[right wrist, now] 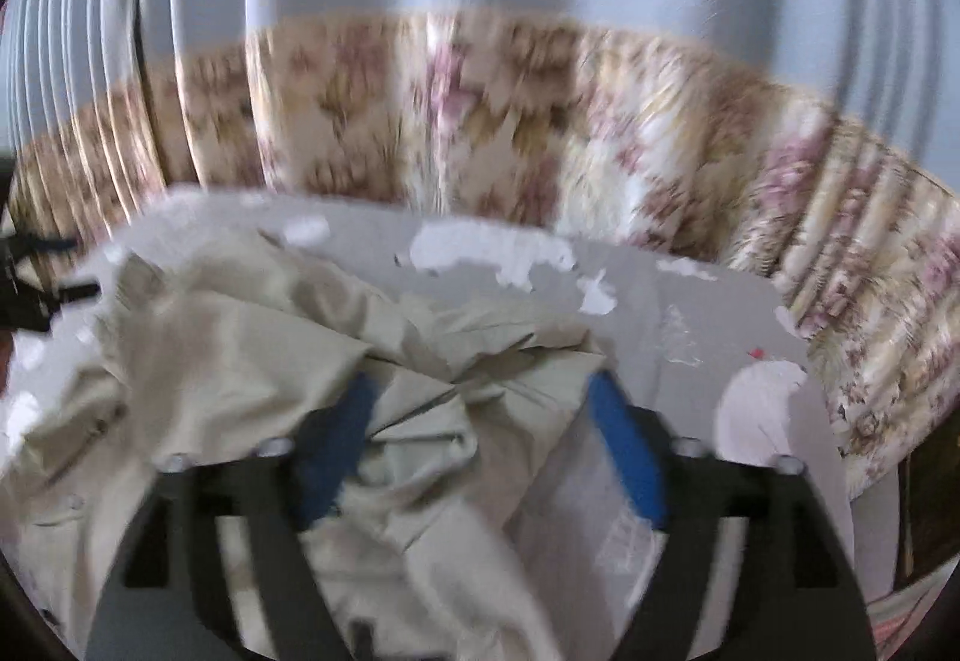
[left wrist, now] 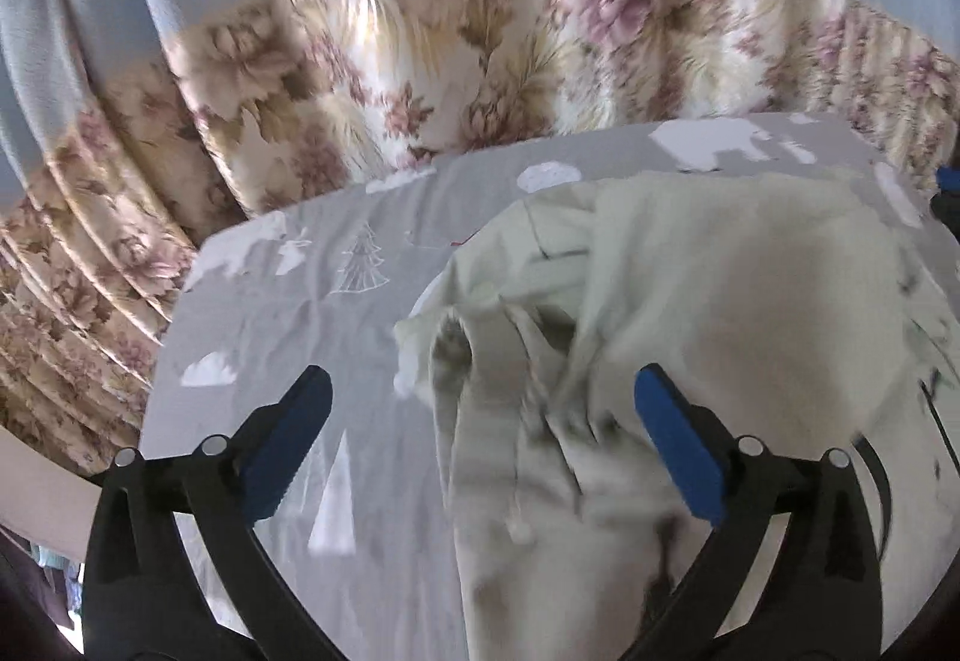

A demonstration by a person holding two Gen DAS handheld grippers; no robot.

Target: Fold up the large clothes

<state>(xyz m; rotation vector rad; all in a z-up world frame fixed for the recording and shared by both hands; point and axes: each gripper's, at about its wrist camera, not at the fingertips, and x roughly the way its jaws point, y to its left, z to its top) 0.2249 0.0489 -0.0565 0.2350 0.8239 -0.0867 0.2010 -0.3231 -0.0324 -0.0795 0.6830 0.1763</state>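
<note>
On the grey sheet (left wrist: 270,313) our left gripper (left wrist: 480,421) stands wide apart over the cream garment (left wrist: 720,289) — nothing clamped — and our right gripper (right wrist: 480,445) gapes too, cloth bunched loose between, likely let go to regrip.

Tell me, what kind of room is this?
Probably a room in a home, maybe a bedroom. A pale garment lies on a grey sheet printed with white trees and bears, and a flowered curtain hangs behind it.
</note>
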